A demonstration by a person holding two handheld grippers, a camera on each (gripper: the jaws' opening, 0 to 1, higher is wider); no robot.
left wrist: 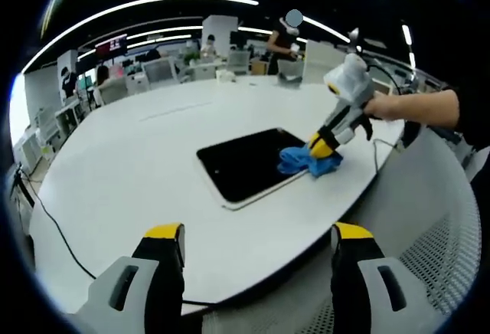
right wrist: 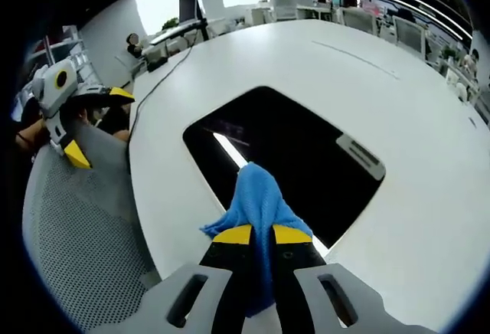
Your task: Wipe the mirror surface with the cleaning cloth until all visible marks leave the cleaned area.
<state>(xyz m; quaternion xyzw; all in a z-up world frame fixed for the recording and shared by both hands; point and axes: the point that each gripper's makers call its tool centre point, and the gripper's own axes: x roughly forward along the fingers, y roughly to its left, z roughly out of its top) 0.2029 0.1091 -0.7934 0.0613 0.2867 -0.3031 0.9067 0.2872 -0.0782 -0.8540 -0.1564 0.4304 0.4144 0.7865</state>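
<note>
A dark rectangular mirror (left wrist: 249, 163) (right wrist: 295, 150) lies flat on the white table (left wrist: 153, 158) (right wrist: 429, 119), reflecting ceiling lights. A blue cleaning cloth (left wrist: 308, 161) (right wrist: 256, 200) rests on the mirror's near corner by the table edge. My right gripper (right wrist: 262, 234) is shut on the cloth; in the left gripper view it (left wrist: 321, 148) reaches in from the right, held by a hand. My left gripper (left wrist: 259, 234) stands open at the table's near edge, apart from the mirror, nothing between its jaws. It (right wrist: 73, 131) also appears at the left of the right gripper view, over a chair.
A grey mesh chair (right wrist: 76, 242) (left wrist: 436, 242) stands against the table edge. A black cable (left wrist: 57, 230) (right wrist: 157, 81) trails across the table. Desks, monitors and people (left wrist: 282, 39) sit in the office beyond the far edge.
</note>
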